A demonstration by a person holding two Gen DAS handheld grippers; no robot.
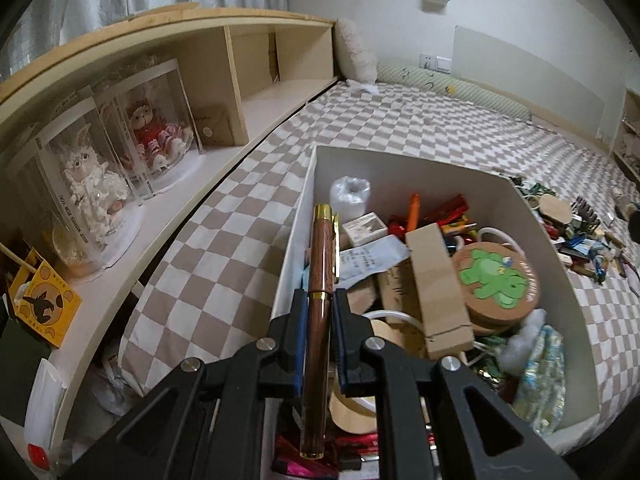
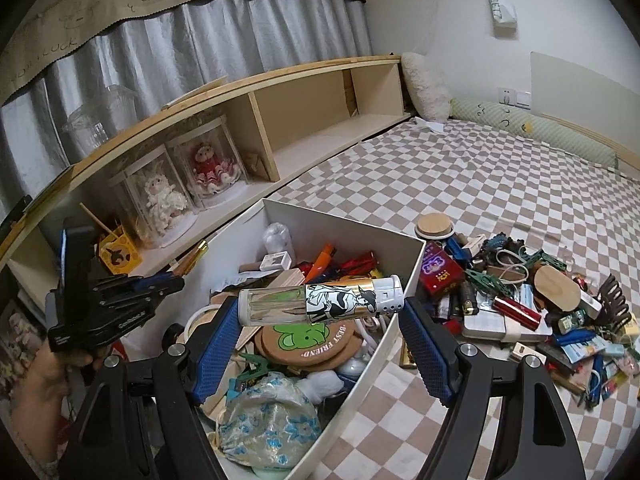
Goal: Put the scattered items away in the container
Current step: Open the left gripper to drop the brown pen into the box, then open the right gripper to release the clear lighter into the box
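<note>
Checkered bed (image 2: 460,184): box (image 2: 344,220) half full, pile (image 2: 520,304) remains. Left tool (image 1: 318,312) clamps pen (image 1: 320,280), right tool (image 2: 320,344) grips lighter (image 2: 320,300); both over box, unreleased.

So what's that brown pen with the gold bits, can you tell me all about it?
The pen is a slim, capped one with a reddish-brown, wood-grained barrel, a gold cap top, a gold ring at mid-length and a gold clip down one side. The left gripper has its jaws shut on it near the ring, the blue pads pressing either side. It points away along the jaws, above the left wall of the white box, touching nothing else.
</note>
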